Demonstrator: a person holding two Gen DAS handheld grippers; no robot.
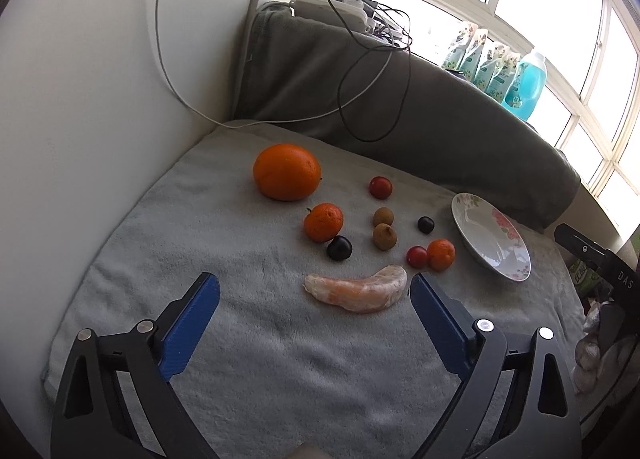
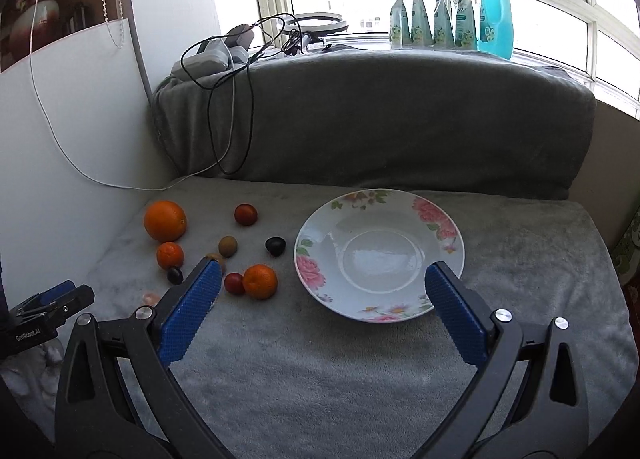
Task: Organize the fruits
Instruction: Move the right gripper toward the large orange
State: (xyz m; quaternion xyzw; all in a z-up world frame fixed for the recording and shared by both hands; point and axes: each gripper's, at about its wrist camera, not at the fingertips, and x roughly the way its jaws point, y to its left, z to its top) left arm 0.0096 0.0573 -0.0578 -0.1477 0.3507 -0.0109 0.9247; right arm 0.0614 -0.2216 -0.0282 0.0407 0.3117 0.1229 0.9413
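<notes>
Both tools gape empty: left tool [image 1: 314, 285] near peeled segment [image 1: 356, 293], right tool [image 2: 322, 279] over plate [image 2: 316, 267].

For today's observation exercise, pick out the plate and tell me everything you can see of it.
The plate is round, shallow and white, glossy like glazed ceramic, with pink flowers and green leaves printed around its broad rim and a plain sunken centre. It holds nothing. It sits flat on the grey towel, to the right of the scattered fruit, none of which touches it. In the right wrist view, the right gripper is open in front of it, one blue finger overlapping its near edge in the picture; contact cannot be told.
</notes>
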